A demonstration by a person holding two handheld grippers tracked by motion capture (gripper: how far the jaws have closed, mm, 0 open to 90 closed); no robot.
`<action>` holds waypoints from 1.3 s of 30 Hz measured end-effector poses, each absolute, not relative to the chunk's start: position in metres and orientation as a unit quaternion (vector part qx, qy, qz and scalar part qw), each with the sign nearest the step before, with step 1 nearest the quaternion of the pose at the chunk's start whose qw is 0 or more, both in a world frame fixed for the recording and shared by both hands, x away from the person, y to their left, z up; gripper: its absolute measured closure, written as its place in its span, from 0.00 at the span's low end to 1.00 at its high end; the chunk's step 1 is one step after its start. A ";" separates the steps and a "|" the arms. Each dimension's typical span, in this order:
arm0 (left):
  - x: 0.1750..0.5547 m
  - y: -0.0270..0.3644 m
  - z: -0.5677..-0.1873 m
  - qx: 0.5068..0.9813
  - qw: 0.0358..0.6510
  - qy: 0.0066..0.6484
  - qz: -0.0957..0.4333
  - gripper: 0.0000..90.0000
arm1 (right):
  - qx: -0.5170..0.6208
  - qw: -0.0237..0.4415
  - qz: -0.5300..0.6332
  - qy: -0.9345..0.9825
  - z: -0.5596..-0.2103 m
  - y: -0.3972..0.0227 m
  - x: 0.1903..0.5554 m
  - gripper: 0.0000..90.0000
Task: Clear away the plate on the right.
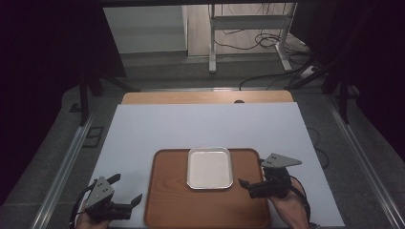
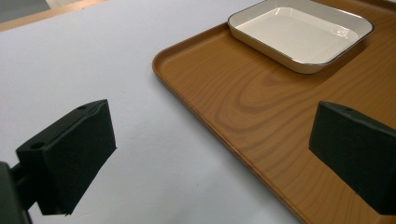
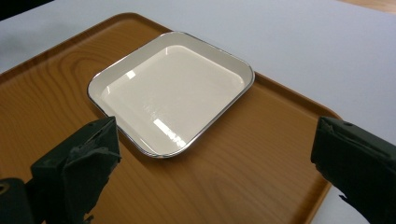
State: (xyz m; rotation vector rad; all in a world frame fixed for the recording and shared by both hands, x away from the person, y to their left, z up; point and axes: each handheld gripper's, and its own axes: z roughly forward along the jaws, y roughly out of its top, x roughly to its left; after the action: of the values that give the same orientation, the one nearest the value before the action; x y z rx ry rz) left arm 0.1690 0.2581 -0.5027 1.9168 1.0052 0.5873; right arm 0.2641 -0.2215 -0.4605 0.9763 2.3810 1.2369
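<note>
On the worktop (image 1: 200, 124), covered by a pale sheet with a strip of bare wood along the far edge:

1. Wooden tray (image 1: 167, 200), brown, rounded corners, raised rim. Lies at the near centre of the sheet, its near edge close to the worktop's near edge. Wood grain is plain in the left gripper view (image 2: 261, 107) and the right gripper view (image 3: 261, 158).

2. White dish (image 1: 210, 168), shallow, rectangular with rounded corners, thin dark rim. Rests flat inside the tray, against the tray's far edge and slightly right of its middle. Empty, glossy inside (image 3: 173, 93); seen at the far right in the left gripper view (image 2: 299, 32).

3. Left hand-held gripper (image 1: 128, 191), black, grey three-cornered plate on top. Held over the bare sheet just left of the tray's near left corner. Jaws spread wide, nothing between them.

4. Right hand-held gripper (image 1: 252, 174), black, grey plate on top. Held over the tray's right edge, just right of the dish, pointing left toward it. Jaws spread wide, holding nothing.
</note>
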 end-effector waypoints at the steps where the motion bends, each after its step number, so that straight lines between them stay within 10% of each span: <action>1: 0.169 0.258 -0.503 0.770 0.434 0.404 0.236 0.00 | 0.339 0.144 0.430 0.824 -0.460 -0.223 0.264 0.00; 39: 0.169 0.258 -0.503 0.768 0.437 0.405 0.237 0.00 | 0.387 0.197 0.431 0.791 -0.471 -0.273 0.240 0.00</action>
State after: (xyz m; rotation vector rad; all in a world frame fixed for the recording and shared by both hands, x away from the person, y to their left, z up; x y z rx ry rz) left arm 0.1687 0.2581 -0.5029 1.9096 1.0068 0.5899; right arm 0.2403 -0.2734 -0.4706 1.0825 2.2150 1.2077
